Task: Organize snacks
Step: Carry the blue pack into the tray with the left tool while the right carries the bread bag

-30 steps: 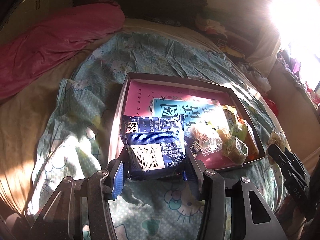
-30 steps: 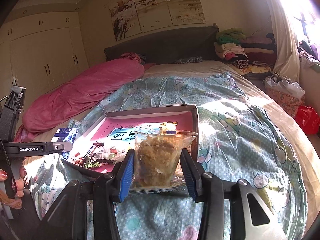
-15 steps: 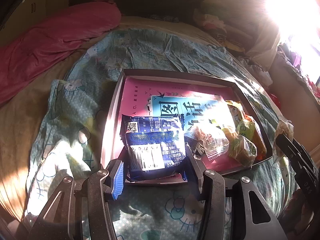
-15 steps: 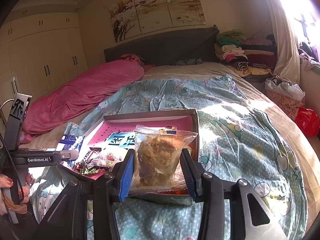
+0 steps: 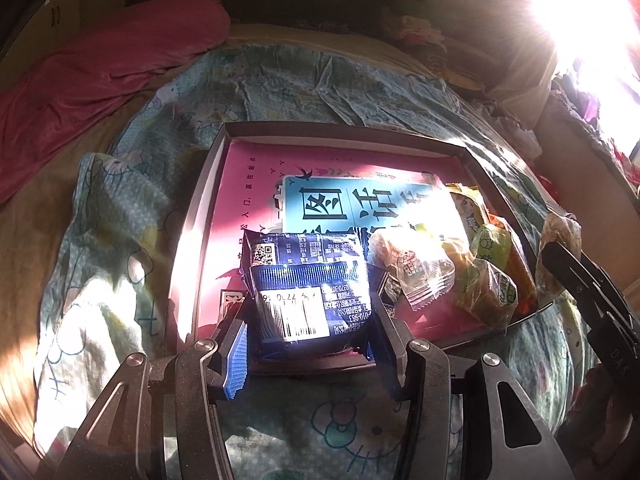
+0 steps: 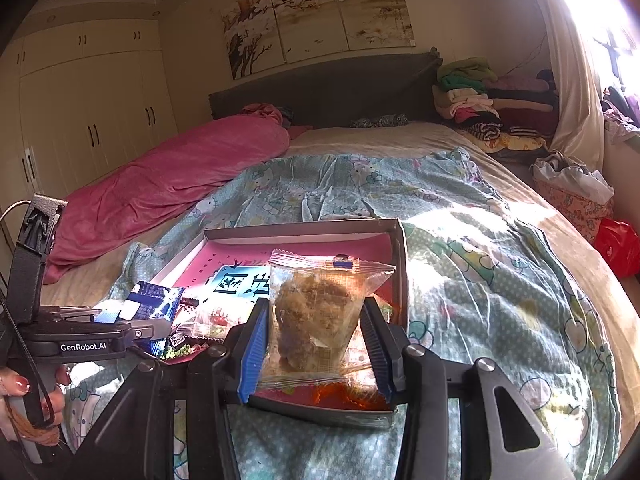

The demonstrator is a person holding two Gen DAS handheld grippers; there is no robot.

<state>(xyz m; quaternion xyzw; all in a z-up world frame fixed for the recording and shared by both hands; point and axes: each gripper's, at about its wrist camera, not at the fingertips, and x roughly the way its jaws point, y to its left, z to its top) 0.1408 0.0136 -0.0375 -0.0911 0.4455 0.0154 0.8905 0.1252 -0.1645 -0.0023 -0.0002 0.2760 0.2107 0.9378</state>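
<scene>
A shallow grey box with a pink lining (image 5: 218, 184) lies on the bed; it also shows in the right wrist view (image 6: 304, 227). My left gripper (image 5: 308, 346) is shut on a dark blue snack packet (image 5: 308, 280) and holds it over the box's near edge. My right gripper (image 6: 314, 350) is shut on a clear packet of brown snack (image 6: 312, 312) above the box's near right corner. Several wrapped snacks (image 5: 472, 276) lie in the box's right part. The right gripper and its packet (image 5: 560, 236) show at the right of the left wrist view.
The box rests on a teal cartoon-print sheet (image 6: 480, 272). A pink blanket (image 6: 168, 184) lies along the left of the bed. Folded clothes (image 6: 480, 100) are stacked by the headboard. A red bag (image 6: 618, 246) sits on the floor at the right. Strong sunlight glares from the window.
Both grippers have moved forward and down toward the box with their packets. The box now looks larger and nearer in both views.
</scene>
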